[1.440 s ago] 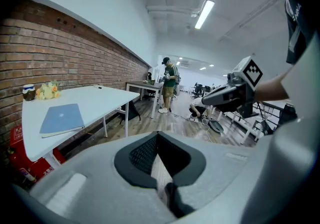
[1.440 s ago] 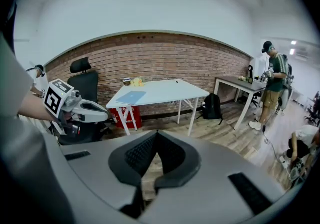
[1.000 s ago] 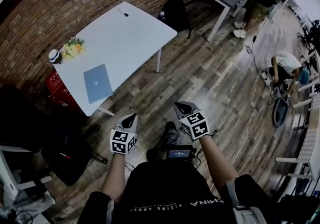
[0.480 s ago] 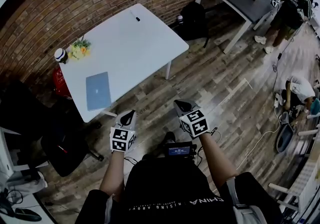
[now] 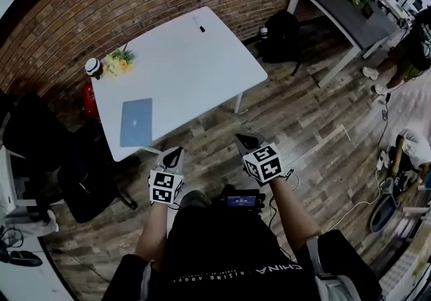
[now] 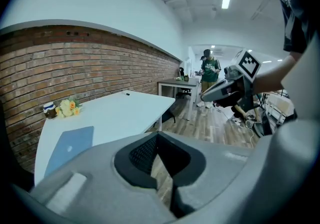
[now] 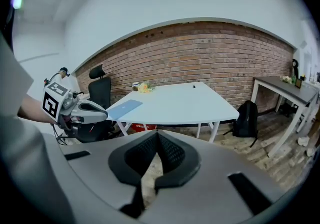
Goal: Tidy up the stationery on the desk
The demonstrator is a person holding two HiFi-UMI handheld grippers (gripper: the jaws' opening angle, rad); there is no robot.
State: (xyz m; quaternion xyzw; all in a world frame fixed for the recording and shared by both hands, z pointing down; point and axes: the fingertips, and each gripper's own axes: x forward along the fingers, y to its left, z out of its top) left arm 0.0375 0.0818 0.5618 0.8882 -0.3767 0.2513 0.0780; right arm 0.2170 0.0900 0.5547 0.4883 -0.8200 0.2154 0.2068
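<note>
Since the frame a second before, the white table had slid rightward in the head view and the second, dark table had moved toward the right edge; both grippers kept their place in the frame.

Head view: left hand-held gripper and right hand-held gripper were held over wood floor, just short of the table's near edge, well apart from everything on it. On the table lay a blue laptop, flowers at the wall-side corner, and a small dark pen-like item near the far edge. A black backpack stood on the floor beyond.

Left gripper view: left hand-held gripper had its jaw tips together, nothing between them. Table ahead; pen-like item at its far end.

Right gripper view: right hand-held gripper likewise pinched closed and empty. Pen-like item lay on the table, far off.
</note>
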